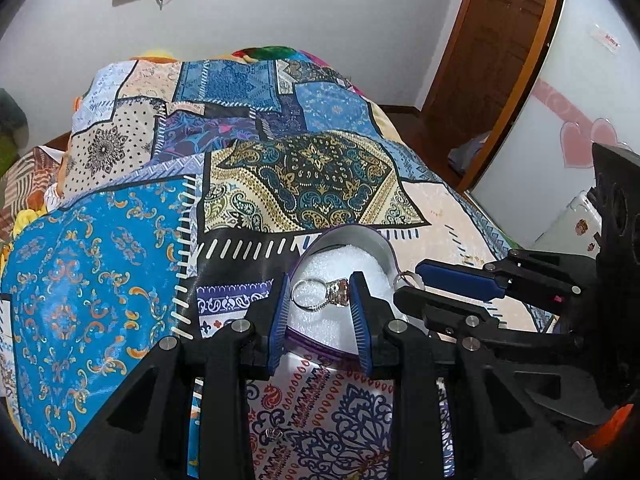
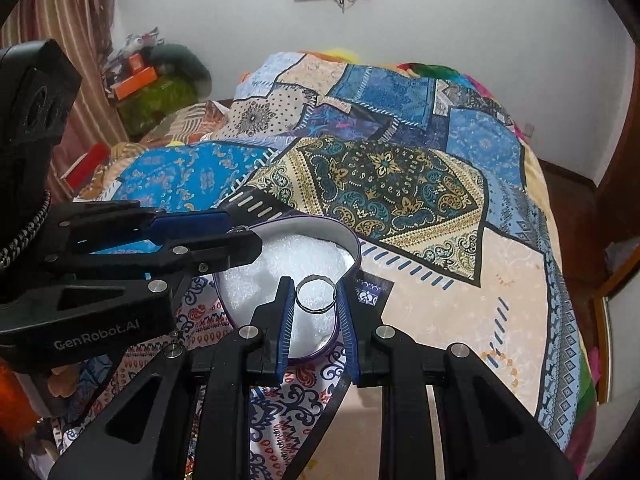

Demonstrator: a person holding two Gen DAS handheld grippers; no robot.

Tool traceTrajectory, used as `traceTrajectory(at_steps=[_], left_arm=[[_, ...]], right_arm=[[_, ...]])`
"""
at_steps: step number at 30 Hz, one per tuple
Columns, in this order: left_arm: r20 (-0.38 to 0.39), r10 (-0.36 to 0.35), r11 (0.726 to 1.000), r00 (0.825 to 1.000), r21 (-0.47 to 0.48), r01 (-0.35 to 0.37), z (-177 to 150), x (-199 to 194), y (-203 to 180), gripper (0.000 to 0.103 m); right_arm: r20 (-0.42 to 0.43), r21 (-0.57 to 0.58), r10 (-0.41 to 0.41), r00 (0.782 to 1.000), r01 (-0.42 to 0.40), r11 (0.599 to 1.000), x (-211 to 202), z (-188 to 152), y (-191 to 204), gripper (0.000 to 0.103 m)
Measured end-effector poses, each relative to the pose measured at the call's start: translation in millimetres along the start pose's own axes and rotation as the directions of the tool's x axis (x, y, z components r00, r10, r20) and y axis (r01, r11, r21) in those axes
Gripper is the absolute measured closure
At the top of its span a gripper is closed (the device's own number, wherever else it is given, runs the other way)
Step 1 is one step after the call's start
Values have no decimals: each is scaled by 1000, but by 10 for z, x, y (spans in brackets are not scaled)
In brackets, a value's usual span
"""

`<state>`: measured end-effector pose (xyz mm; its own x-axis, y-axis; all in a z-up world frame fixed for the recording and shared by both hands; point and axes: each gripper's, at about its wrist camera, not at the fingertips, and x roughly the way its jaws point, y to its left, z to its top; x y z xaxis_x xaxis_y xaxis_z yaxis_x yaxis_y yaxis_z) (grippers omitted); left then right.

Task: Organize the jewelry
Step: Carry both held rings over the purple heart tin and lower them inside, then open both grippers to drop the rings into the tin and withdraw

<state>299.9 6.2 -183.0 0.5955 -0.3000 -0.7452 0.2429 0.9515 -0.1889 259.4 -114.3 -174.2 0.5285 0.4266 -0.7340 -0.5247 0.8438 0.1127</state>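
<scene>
Left hand-held gripper (image 1: 320,300) pinches a stone ring (image 1: 320,294), right hand-held gripper (image 2: 316,298) a plain band (image 2: 315,294), both over the foam-lined box (image 2: 352,242) at 12 o'clock. Next, I'd guess: lower, release gently.

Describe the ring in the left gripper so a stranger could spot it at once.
Start at the patchwork bedspread and find the purple-rimmed round box lined with white foam near its front. Above the foam, the left gripper pinches a silver ring. Unlike the plain silver band held by the right gripper, it carries a large pinkish stone.
</scene>
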Motion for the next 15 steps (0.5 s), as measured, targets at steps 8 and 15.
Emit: traceTrajectory(at_steps=[8,15], left_arm=[[4,-5,999,1000,-32,5,0,-61,47,74],[25,30,999,999,-34,-29,-30,-227,92,73]], right_arm=[[-10,-14,2,1000,-2,1000,13,-9,21,83],[-21,-19,5,1000,-6,1000,-5,-11,40,83]])
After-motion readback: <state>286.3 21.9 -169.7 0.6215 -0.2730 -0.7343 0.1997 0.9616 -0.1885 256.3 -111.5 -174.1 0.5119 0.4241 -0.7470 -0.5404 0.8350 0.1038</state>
